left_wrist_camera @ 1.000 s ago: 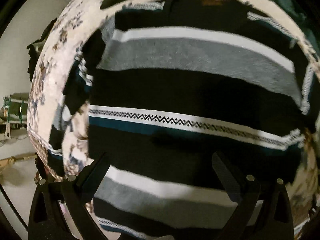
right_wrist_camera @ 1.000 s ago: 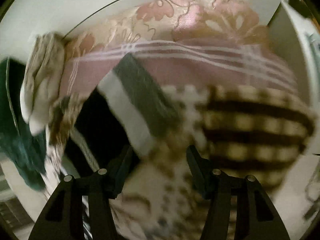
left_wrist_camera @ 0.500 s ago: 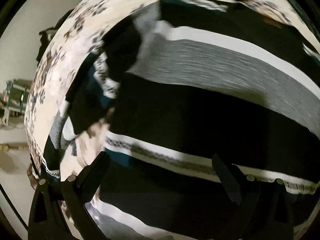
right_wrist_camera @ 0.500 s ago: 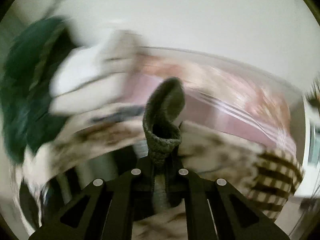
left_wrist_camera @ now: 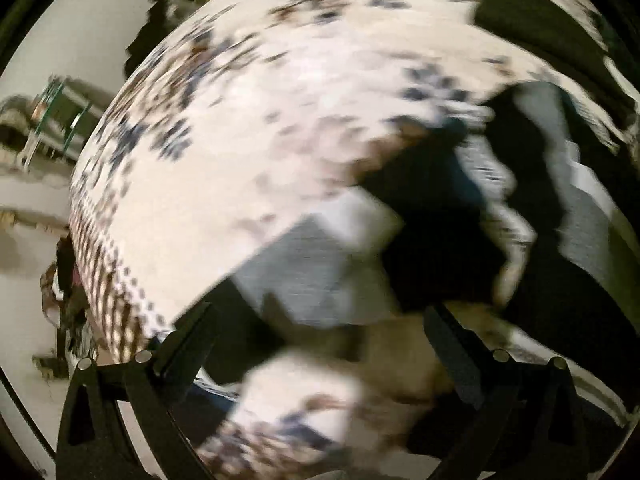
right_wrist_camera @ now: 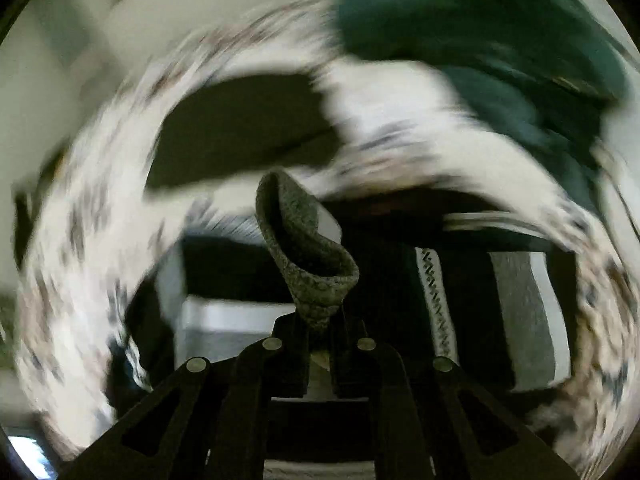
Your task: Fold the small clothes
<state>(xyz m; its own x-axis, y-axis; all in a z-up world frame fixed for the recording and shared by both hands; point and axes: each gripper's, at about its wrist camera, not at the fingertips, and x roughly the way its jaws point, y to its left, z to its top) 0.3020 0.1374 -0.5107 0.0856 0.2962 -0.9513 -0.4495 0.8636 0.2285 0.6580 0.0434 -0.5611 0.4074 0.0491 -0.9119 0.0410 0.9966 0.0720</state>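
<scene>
A black, grey and white striped sweater [right_wrist_camera: 520, 312] lies on a floral bedspread [left_wrist_camera: 248, 160]. My right gripper [right_wrist_camera: 320, 336] is shut on a grey knit fold of the sweater [right_wrist_camera: 304, 248], which sticks up between its fingers. In the left wrist view the sweater's sleeve [left_wrist_camera: 312, 268] and body [left_wrist_camera: 440, 220] lie blurred across the right half. My left gripper [left_wrist_camera: 316, 344] is open and empty just above the sleeve, near the bedspread's left edge.
A dark green garment [right_wrist_camera: 480, 40] lies at the far right of the bed. A flat black cloth [right_wrist_camera: 240, 132] lies beyond the sweater. The floor and a rack [left_wrist_camera: 52, 120] show past the bed's left edge.
My right gripper closed on the sweater's grey part and swung it round over the garment. My left gripper moved left, from over the sweater's body to its left sleeve, still open.
</scene>
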